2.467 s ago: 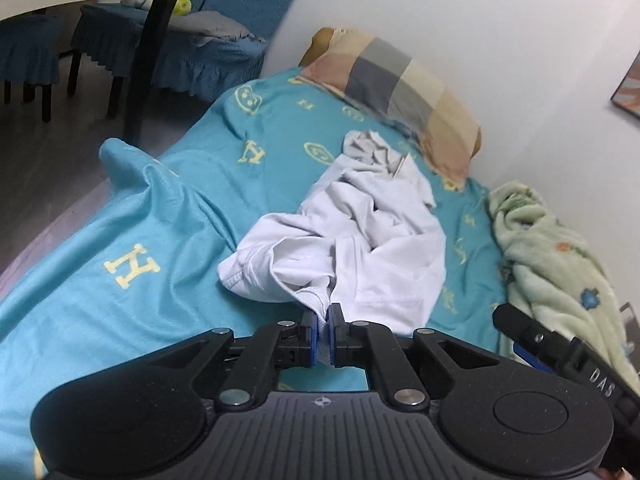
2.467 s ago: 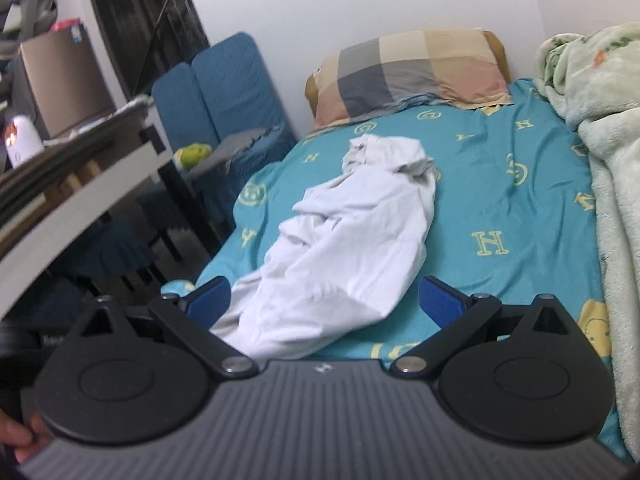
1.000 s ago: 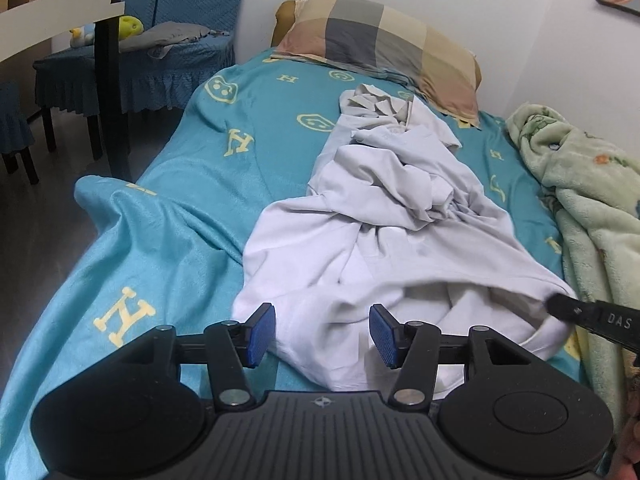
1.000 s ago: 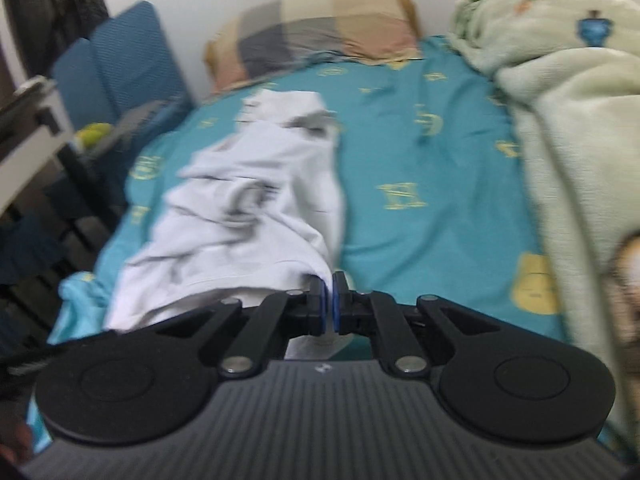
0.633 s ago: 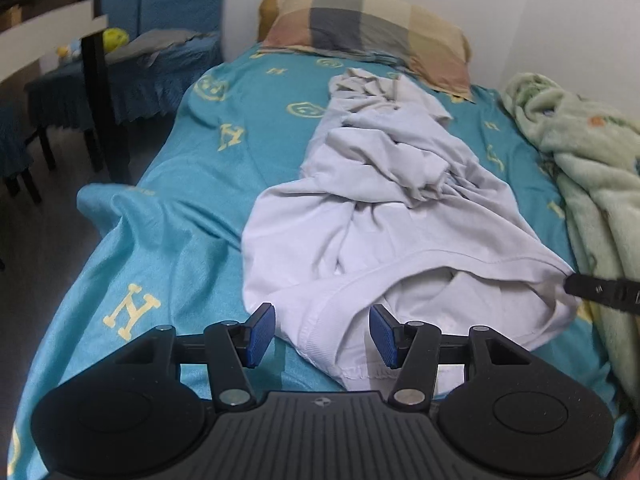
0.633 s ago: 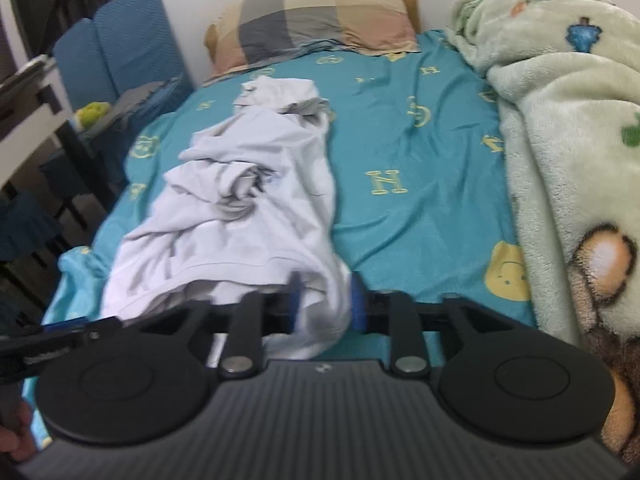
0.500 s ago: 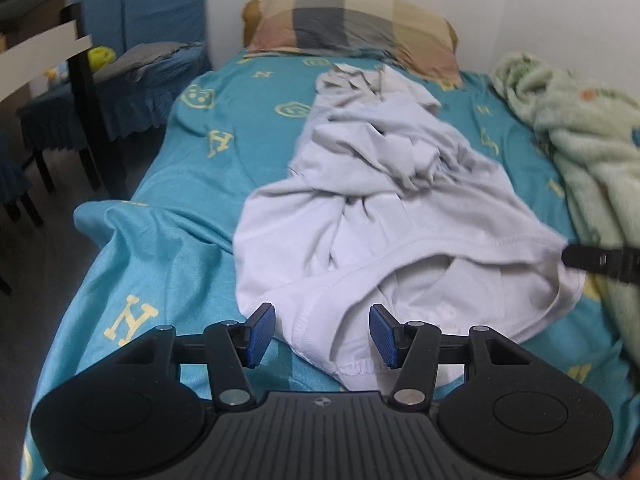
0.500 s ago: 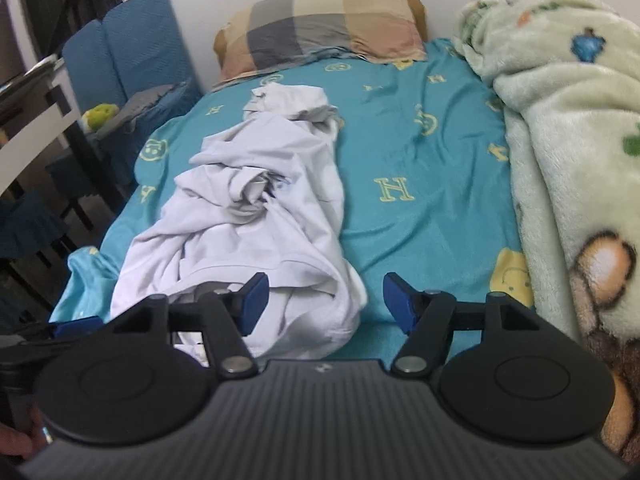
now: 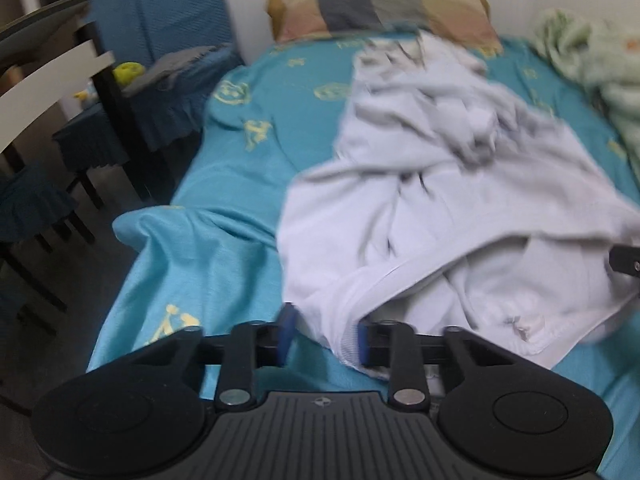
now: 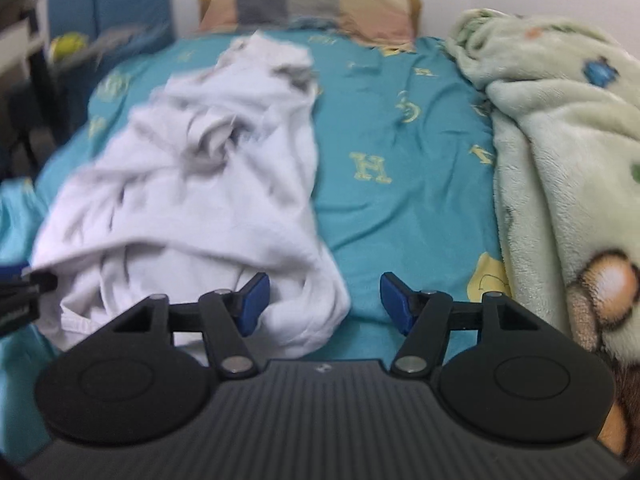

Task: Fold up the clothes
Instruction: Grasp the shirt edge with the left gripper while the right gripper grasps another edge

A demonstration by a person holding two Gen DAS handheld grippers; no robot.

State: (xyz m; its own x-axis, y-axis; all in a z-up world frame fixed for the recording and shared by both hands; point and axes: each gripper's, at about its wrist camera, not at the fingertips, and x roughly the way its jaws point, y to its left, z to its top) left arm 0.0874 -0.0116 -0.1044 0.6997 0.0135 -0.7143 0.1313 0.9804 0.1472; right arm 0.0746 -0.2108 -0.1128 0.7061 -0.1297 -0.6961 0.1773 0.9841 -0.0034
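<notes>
A crumpled white garment lies lengthwise on the bed, its hem nearest me. My left gripper is low at the hem's left corner, fingers partly apart with a fold of hem between the blue pads, not pinched. In the right wrist view the garment fills the left half. My right gripper stands wide open over the hem's right corner, and cloth bulges between its fingers. The right gripper's tip shows at the left view's right edge. Both views are motion-blurred.
The bed's teal sheet has yellow prints. A checked pillow lies at the head by the wall. A green fleece blanket is heaped along the right side. Blue-covered chairs and a white-edged table stand left of the bed.
My right gripper, shut on the hem a second ago, has let go and opened wide. My left gripper's fingers have drawn closer together around the hem's left corner.
</notes>
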